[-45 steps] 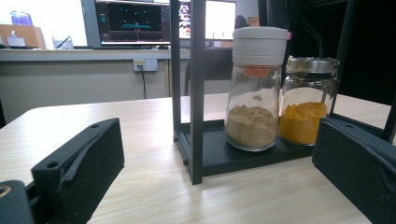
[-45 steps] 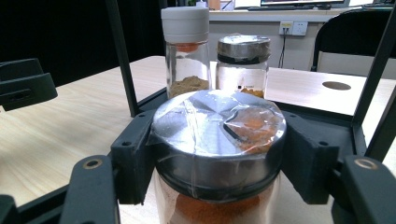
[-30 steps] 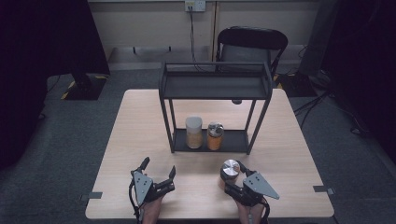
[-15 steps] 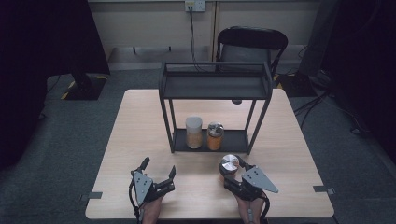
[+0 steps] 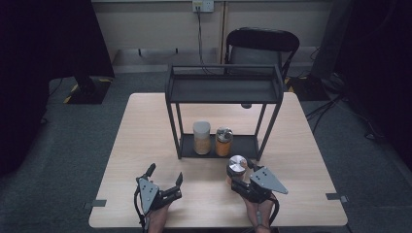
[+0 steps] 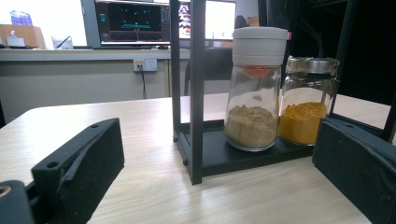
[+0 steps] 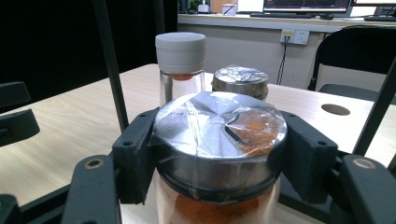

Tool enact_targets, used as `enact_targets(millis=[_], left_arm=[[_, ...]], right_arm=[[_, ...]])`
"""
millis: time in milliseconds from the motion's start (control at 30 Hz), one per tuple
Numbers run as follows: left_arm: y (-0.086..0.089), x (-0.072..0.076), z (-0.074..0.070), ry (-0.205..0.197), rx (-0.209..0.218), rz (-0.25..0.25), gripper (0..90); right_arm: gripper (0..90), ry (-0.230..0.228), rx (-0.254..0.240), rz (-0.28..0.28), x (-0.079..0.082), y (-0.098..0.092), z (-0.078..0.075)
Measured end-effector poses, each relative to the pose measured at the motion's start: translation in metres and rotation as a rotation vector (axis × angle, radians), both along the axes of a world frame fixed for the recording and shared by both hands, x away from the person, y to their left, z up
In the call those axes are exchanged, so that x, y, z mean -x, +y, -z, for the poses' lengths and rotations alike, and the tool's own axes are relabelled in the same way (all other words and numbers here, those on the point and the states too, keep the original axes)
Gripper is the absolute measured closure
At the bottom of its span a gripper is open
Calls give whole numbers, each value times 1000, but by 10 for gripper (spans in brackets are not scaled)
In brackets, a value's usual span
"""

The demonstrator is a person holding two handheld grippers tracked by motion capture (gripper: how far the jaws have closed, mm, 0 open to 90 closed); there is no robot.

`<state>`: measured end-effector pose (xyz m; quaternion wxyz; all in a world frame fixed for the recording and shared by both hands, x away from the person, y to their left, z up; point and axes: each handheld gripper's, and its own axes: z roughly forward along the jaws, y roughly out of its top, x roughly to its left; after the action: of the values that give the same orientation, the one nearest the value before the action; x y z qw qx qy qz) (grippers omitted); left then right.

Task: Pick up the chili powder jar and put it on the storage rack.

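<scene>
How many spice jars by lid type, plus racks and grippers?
Jars with metal lid: 2, the orange-red one clamped in the right gripper, and the yellow one on the rack's bottom tray
Jars with white cap: 1, the tan powder jar on the same tray
Black racks: 1
Grippers: 2, the left gripper open with nothing in it
Total: 6

Black folding chair [image 5: 262, 46] behind wooden table [image 5: 145, 126].
</scene>
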<state>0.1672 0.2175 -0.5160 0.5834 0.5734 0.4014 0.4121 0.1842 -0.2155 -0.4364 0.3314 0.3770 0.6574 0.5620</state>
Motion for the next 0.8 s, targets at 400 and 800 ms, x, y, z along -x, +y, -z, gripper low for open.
enact_targets(millis=[400, 800], left_arm=[[0, 0, 0, -2, -1, 1, 16], [0, 0, 0, -2, -1, 1, 16]], right_arm=[[347, 0, 7, 4, -9, -2, -7], [347, -6, 15, 19, -20, -1, -16]])
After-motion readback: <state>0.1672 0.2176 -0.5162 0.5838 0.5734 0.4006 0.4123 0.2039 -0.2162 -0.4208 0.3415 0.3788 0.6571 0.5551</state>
